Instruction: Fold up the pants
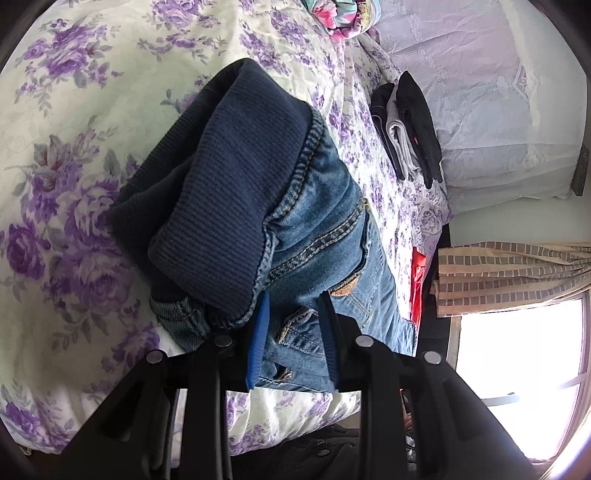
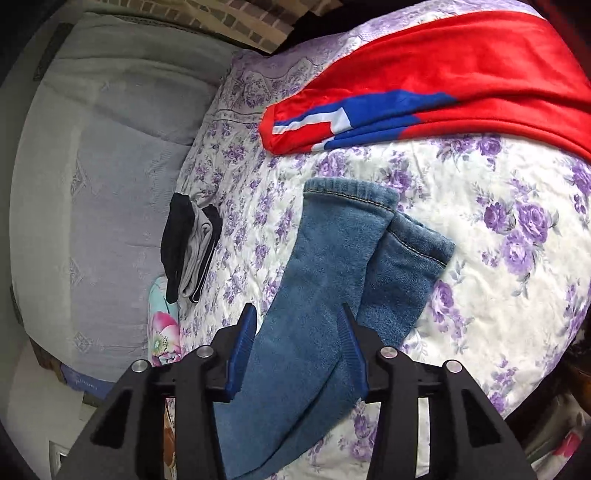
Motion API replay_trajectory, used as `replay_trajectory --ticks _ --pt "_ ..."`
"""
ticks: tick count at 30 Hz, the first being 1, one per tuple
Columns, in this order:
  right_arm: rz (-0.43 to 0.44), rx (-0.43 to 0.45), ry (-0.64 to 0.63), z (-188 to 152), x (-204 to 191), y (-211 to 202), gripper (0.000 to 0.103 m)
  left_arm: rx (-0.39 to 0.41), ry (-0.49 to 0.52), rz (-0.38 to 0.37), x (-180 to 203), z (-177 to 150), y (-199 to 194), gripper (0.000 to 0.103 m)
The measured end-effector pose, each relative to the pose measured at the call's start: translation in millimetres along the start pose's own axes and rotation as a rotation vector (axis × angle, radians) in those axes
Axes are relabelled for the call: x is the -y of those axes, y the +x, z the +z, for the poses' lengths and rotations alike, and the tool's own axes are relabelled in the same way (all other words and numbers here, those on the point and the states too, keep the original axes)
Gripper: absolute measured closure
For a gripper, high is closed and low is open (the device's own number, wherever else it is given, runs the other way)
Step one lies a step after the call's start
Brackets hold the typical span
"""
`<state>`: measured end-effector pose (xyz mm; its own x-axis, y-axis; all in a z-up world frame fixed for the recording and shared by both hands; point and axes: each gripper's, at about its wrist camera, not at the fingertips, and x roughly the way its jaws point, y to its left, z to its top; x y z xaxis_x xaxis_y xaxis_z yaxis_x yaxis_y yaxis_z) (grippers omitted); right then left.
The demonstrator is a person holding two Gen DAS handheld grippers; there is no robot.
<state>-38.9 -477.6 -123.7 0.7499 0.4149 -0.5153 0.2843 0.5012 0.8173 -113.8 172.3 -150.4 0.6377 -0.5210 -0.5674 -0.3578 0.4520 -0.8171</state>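
The blue denim pants (image 1: pixel 325 221) lie on a purple-flowered bedspread (image 1: pixel 74 147), their dark navy ribbed waistband (image 1: pixel 221 184) bunched and turned over. My left gripper (image 1: pixel 293 332) is shut on the denim just below the waistband, near a pocket. In the right wrist view the two legs (image 2: pixel 325 258) stretch away side by side, cuffs (image 2: pixel 351 192) at the far end. My right gripper (image 2: pixel 297 332) is open over the nearer leg. Its blue fingers stand on either side of the cloth without pressing on it.
A small stack of folded black and grey clothes (image 2: pixel 192 243) sits near the pale pillow area (image 2: pixel 103 184). A red garment with blue and white patches (image 2: pixel 443 85) lies beyond the cuffs. A bright floral bundle (image 1: pixel 340 14), a checked curtain (image 1: pixel 517 273) and a window (image 1: pixel 517 350) border the bed.
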Motion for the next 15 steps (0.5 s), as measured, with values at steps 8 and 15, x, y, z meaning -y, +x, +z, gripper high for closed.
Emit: replay_trajectory --ticks 8,15 --pt "0.030 -0.041 0.057 12.7 17.1 33.2 0.076 0.025 -0.009 -0.013 -3.2 -4.9 -2.5 0.076" --pt "0.092 0.006 -0.095 18.5 -31.6 -11.8 0.100 0.009 -0.029 -0.016 -4.1 -1.4 -3.9 0.076"
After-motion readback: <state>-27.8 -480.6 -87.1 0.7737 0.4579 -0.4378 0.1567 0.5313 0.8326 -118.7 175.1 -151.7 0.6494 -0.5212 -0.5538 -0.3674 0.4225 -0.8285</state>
